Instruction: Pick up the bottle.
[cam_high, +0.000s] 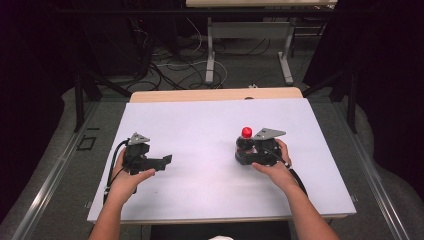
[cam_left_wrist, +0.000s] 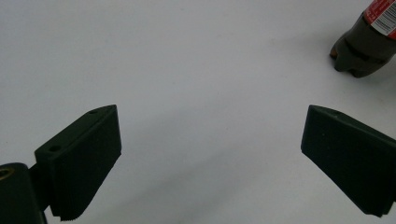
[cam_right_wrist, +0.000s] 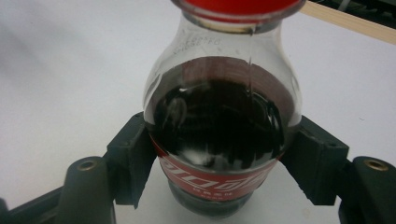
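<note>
White sheet on the table, with a strip of pale wood along the far edge. On the right half, standing upright, a small bottle of dark drink with a red cap and a red label. Held by the right gripper: black fingers pressed on both sides of the bottle body at the label, as seen in the right gripper view. Gripped from the near right side by the right hand, grey plate on top. On the left half, well apart from the bottle, the left gripper in the left hand, pointing right. Left fingers spread wide, holding nothing, only bare white sheet between them. In the left gripper view, bottom part of the bottle far at the upper right corner.
</note>
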